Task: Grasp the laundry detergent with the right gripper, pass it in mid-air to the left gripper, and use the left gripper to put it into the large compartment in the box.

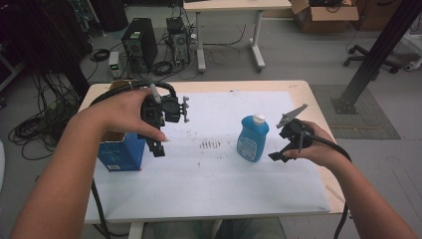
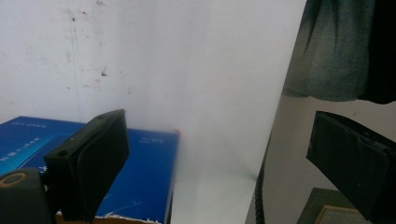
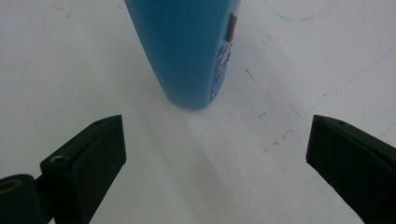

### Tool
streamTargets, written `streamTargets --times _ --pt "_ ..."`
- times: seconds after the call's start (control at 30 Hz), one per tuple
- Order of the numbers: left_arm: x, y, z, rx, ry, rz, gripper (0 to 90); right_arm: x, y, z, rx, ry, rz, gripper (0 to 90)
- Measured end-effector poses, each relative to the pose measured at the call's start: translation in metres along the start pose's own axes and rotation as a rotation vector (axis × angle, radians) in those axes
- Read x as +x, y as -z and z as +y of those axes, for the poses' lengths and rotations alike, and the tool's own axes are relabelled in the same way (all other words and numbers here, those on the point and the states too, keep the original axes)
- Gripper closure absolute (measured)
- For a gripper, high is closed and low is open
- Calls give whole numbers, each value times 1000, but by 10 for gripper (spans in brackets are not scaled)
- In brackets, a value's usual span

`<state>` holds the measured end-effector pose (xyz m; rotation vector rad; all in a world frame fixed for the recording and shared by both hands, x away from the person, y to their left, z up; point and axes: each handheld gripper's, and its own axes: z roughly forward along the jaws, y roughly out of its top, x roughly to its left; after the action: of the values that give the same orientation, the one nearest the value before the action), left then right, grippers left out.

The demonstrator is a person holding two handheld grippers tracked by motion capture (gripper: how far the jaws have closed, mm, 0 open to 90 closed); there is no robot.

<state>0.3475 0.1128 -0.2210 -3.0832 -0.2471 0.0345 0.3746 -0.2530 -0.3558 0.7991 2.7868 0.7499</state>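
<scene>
A blue bottle (image 1: 253, 139) with a white cap stands upright on the white sheet, right of centre. My right gripper (image 1: 277, 157) is just to its right, low over the table, open, its jaws pointing at the bottle's base without touching it. Seen from the right gripper view, the bottle (image 3: 189, 51) stands a little ahead of the wide-apart jaws of the right gripper (image 3: 219, 163). My left gripper (image 1: 157, 148) is held above the table at the left, pointing down, open and holding nothing. An open blue box (image 1: 121, 152) sits under it; its top edge (image 2: 140, 186) lies below the left gripper (image 2: 224, 168).
The white sheet (image 1: 209, 184) covers most of the light wooden table, with small dark marks (image 1: 210, 145) at its centre. Cables trail from both grippers. Beyond the table stand a computer tower (image 1: 139, 45), another desk (image 1: 229, 6) and a cardboard box (image 1: 323, 15) on the floor.
</scene>
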Motion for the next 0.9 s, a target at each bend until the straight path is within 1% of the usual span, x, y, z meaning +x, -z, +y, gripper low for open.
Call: streamTargets --times 0.13,0.4,0.47,0.5,0.53,0.57,0.67,0.77,0.87,0.9 --pt "2 -1 0 4 2 -1 62 3 -6 -1 -35 -11 -3 50" --pt "2 -3 1 6 4 -6 61 9 -18 -4 -80 -32 0 49" --pt "2 -3 1 7 3 -5 62 9 -19 -5 -99 -37 -1 49" --pt "2 -3 1 7 3 -5 62 9 -19 -5 -99 -37 -1 49" --pt "2 -3 0 7 6 -5 61 9 -21 -6 -115 -45 -3 49" --pt "2 -3 0 7 6 -5 61 9 -21 -6 -115 -45 -3 49" --pt "2 -3 1 6 3 -3 62 9 -26 -8 -139 -59 -3 46" --pt "2 -3 1 7 1 -6 62 10 -30 -9 -155 -59 -3 41" --pt "1 -3 1 10 4 -8 62 11 -33 -9 -164 -62 3 41" --pt "1 -4 0 8 2 -7 62 11 -36 -9 -181 -69 9 37"
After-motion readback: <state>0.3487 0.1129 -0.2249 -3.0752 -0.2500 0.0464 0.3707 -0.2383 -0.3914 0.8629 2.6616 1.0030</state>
